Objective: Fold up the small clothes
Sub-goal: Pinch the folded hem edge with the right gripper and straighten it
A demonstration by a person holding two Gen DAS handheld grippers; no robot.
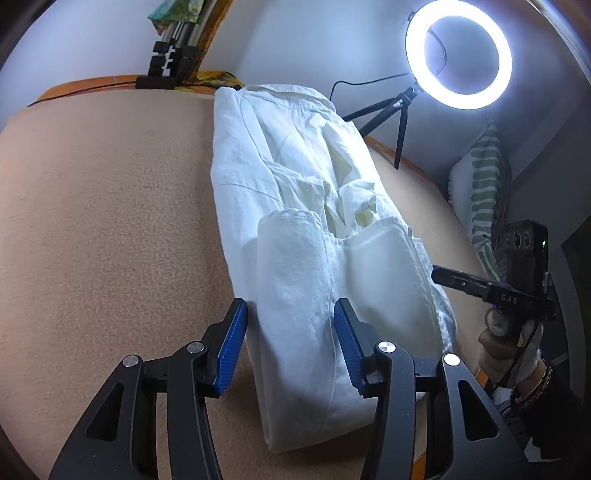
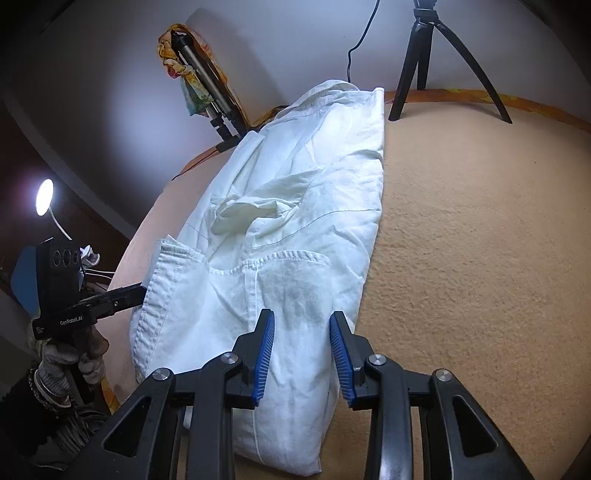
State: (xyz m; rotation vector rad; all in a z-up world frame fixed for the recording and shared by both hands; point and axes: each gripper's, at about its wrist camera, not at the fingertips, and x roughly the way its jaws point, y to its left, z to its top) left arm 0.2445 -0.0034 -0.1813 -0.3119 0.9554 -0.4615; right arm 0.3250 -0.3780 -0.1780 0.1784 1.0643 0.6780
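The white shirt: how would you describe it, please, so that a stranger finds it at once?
Start from the wide beige textured surface that fills most of both views. Along it lies a long white cotton shirt, folded into a narrow strip, reaching toward the lit ring lamp on a black tripod. It is the only white cloth with stitched pockets there.

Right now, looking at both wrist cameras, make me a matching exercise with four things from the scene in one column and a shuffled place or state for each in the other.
Column one:
1. white cotton garment
2. glowing ring light
3. green-striped white cushion
4. left gripper

Column two:
A. lit, on a black tripod
B. open, fingers either side of the cloth's near end
C. folded lengthwise on the peach blanket
D. leaning at the bed's edge

Pairs: 1-C, 2-A, 3-D, 4-B
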